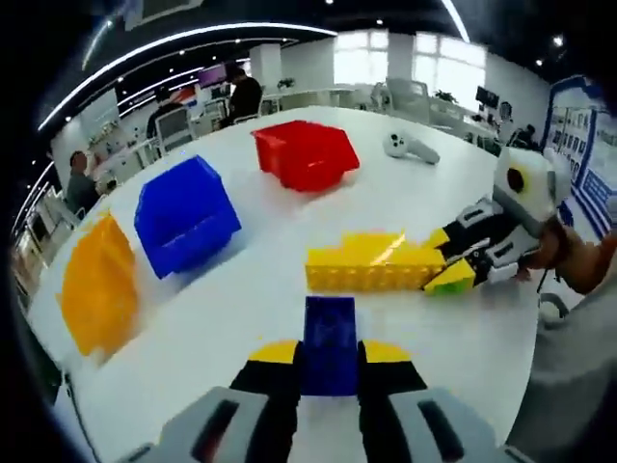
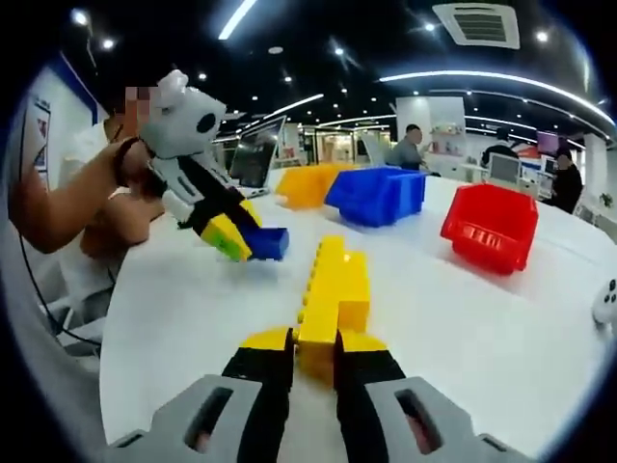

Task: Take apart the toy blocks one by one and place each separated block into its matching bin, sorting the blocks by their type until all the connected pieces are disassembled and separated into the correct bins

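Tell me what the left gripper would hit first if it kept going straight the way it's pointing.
Probably the yellow block stack, which lies directly ahead of the blue block clamped in the left gripper; depth is hard to judge.

No legible text (wall posters blurred)

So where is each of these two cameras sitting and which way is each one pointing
Left gripper view: rides the left gripper, whose fingers hold a blue block; faces across the white table toward the orange bin, blue bin and red bin.
Right gripper view: rides the right gripper, shut on the yellow blocks; faces the bins, with the person's arm at left.
Shared: table, three bins, blue block, yellow blocks, both grippers.
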The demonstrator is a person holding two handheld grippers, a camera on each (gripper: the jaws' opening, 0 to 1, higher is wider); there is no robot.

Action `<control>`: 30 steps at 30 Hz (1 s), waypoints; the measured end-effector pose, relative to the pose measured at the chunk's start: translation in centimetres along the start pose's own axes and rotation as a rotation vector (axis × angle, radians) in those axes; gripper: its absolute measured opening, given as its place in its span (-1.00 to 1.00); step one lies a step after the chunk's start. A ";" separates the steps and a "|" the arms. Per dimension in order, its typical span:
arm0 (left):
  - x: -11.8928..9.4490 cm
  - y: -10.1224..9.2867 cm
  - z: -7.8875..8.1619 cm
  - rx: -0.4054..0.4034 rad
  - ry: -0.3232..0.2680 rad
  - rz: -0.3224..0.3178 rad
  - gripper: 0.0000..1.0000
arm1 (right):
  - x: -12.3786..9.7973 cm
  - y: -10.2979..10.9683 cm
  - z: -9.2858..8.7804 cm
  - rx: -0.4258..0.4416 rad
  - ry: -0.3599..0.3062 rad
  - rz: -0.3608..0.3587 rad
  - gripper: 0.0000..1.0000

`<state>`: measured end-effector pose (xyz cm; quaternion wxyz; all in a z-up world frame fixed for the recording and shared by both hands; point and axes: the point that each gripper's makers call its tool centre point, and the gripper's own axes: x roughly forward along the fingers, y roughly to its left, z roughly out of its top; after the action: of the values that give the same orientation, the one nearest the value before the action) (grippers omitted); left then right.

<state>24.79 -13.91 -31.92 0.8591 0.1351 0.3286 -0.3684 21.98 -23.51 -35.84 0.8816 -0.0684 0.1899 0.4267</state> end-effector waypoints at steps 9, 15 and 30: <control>-0.8 10.8 11.5 -0.159 -0.513 0.269 -0.52 | -0.5 0.3 -0.2 -0.007 -0.001 0.004 -0.65; 3.0 16.6 13.8 -0.179 -0.536 0.377 -0.52 | -1.2 0.3 -0.5 -0.006 0.005 -0.004 -0.65; 4.1 16.8 13.3 -0.160 -0.516 0.269 0.41 | -1.5 0.4 -0.7 0.002 0.003 -0.005 -0.65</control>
<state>45.17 -10.80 -24.89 0.9632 0.0113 0.1064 -0.2466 20.64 -24.56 -35.85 0.8824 -0.0687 0.1915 0.4243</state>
